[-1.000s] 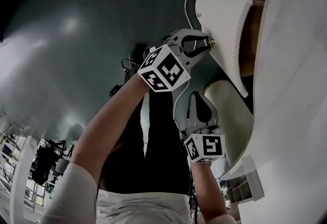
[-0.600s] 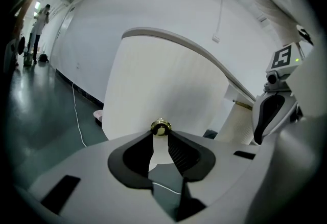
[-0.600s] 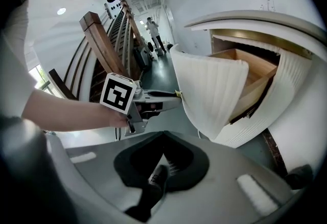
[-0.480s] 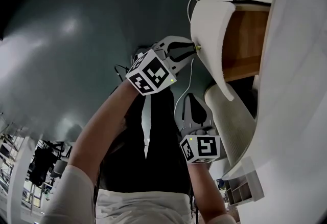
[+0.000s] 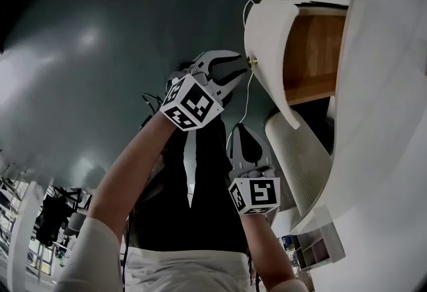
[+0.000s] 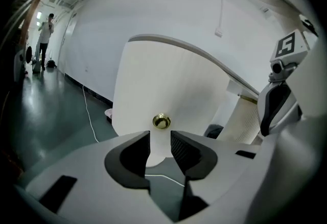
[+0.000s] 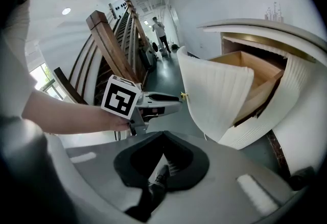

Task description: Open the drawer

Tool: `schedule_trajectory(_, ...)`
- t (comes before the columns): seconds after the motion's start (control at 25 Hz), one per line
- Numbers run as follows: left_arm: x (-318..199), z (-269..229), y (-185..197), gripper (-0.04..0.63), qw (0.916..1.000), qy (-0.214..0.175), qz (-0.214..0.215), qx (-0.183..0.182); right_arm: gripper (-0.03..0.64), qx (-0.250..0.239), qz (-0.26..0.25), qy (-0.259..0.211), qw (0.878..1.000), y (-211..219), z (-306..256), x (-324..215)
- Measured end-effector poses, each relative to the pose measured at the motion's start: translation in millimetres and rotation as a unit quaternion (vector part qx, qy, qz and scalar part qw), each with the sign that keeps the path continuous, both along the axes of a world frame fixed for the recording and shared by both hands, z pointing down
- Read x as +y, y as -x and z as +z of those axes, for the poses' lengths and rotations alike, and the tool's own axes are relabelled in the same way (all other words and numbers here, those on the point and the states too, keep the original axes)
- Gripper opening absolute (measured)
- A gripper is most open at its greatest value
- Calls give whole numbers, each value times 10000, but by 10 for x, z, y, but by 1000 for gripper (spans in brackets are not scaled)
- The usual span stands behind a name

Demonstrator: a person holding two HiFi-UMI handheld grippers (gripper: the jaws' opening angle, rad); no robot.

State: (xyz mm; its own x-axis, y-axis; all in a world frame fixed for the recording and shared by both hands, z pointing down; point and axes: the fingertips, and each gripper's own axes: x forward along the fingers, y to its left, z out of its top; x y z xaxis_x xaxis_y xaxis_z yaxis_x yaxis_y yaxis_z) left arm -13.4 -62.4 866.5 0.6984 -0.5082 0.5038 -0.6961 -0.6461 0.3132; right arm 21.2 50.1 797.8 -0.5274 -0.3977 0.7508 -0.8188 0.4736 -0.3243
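Left gripper jaws just spread, released; knob seemingly just past tips, nothing between, since drawer already stands pulled out. Right gripper clenched, empty, unneeded; drawer well ahead of its jaws.

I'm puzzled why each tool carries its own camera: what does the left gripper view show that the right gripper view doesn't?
Only the left gripper view: the brass knob face-on, just beyond the left tongs, which have just been opening with nothing between them. Only the right gripper view: the drawer's wooden inside and the person's left hand. Both: the white ribbed drawer front.
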Motion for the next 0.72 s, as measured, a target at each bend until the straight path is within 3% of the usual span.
schedule_trajectory(0.24,-117,-110,-119,144,9998,-207,73,-11,11,68,73,-23,9999,-119,-24,6)
schedule_trajectory(0.32,-135,-109,-122,122,9996,-247,68,-86,11,79,105,-18,9999,-151,-32,23)
schedule_trajectory(0.72,-9,-85,-8,106,9998,-98,105,-166,11,74,134,-31,9999,-210,-72,93)
